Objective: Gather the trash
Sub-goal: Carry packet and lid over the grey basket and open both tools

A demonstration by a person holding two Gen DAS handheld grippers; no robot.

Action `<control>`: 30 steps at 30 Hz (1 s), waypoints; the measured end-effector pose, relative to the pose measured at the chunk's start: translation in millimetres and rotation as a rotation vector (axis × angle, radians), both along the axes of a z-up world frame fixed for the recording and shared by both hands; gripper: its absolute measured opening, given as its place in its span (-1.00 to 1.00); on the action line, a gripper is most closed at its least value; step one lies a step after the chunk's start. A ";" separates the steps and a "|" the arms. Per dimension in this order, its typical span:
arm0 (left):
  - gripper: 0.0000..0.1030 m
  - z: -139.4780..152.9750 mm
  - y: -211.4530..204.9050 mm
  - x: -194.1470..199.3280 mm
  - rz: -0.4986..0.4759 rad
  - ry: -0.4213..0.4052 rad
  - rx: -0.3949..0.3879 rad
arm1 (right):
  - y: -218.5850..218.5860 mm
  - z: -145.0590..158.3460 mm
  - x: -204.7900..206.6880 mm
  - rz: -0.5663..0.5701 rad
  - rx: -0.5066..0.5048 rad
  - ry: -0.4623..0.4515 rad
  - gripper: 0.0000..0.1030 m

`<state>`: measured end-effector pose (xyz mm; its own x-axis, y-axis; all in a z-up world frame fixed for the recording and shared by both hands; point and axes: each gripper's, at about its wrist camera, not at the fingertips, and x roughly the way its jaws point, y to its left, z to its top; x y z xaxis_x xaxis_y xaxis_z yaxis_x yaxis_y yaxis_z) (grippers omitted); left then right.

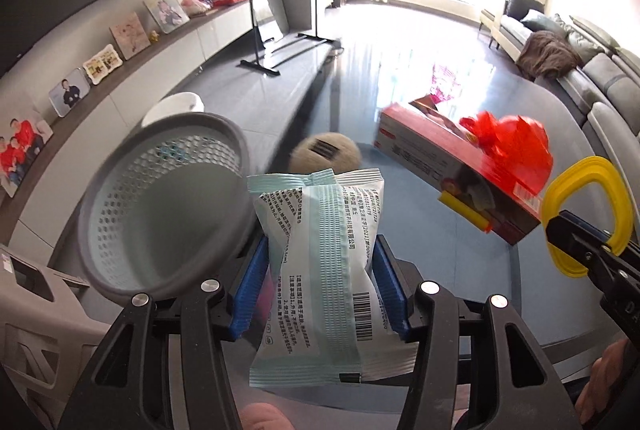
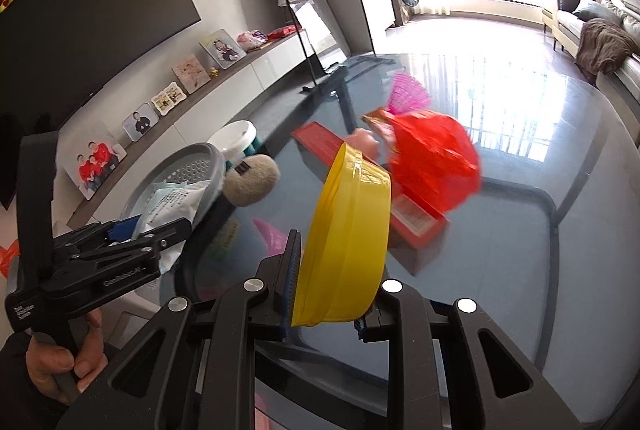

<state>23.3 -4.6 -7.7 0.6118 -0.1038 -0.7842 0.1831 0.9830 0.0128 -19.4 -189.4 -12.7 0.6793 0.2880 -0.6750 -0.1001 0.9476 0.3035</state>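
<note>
The left gripper (image 1: pixel 320 270) clamps a wipes packet (image 1: pixel 320 270) beside the grey basket (image 1: pixel 160 205), the right gripper (image 2: pixel 326 294) pinches a yellow bowl (image 2: pixel 348 238), and a red box (image 1: pixel 452 165) lies just behind.

Blurred by motion: red box (image 1: pixel 452 165), red plastic bag (image 1: pixel 510 149), grey perforated basket (image 1: pixel 160 197) rim. Pink item (image 2: pixel 406 95) behind the bag too smeared to identify. Lower end of the wipes packet (image 1: pixel 320 270) hidden behind left gripper (image 1: pixel 320 290) arms. Yellow bowl (image 2: pixel 348 230) covering the right gripper (image 2: pixel 324 286) far pad. Fine print on packet unreadable.
</note>
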 end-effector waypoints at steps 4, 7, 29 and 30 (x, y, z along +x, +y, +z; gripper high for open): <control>0.00 14.6 38.8 3.6 0.055 -0.041 0.005 | 38.3 4.6 19.2 0.061 -0.001 -0.012 -0.57; 0.00 21.3 72.5 11.9 0.102 -0.063 -0.003 | 69.6 6.5 36.5 0.117 0.007 -0.010 -0.57; 0.03 -37.8 186.1 80.9 0.267 -0.014 0.025 | 238.2 -33.4 171.8 0.456 0.037 0.121 -0.57; 0.03 -38.4 186.1 80.3 0.271 -0.017 0.023 | 238.6 -35.1 172.6 0.460 0.034 0.122 -0.57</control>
